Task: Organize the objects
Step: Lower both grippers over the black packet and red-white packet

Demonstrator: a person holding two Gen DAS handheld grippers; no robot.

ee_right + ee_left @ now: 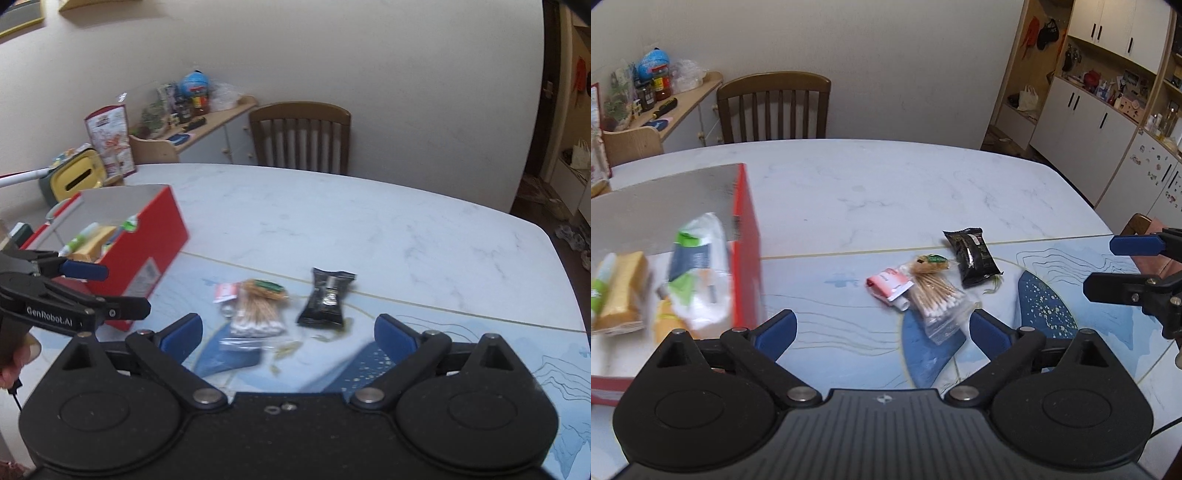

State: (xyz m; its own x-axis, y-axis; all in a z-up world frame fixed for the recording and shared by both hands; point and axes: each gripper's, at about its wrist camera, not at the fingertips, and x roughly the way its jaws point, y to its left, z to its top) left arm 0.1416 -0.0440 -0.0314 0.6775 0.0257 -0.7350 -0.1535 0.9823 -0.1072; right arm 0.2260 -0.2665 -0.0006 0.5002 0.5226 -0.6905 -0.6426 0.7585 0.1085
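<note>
Left gripper (882, 325): jaws spread wide, nothing between the pads. Right gripper (288, 332): likewise wide, empty.

Just beyond the fingertips, centre of both frames: bag of cotton swabs (936, 295), clear, soft, crinkly; light, likely slippery film. Best pinched across the stiff bundle of sticks mid-bag, not the loose lower flap.

Touching its left edge: small pink-and-white tube (890, 286), partly tucked under. Light, squashy; grip across the body.

Just right, apart from the bag: black snack packet (973, 256), glossy, puffed, possibly crushable; take by a crimped end seam.

Left of frame: red box (748, 251), open, already holding packets. Probable destination.

Underneath: table (886, 177), marbled, with patterned blue mat.
</note>
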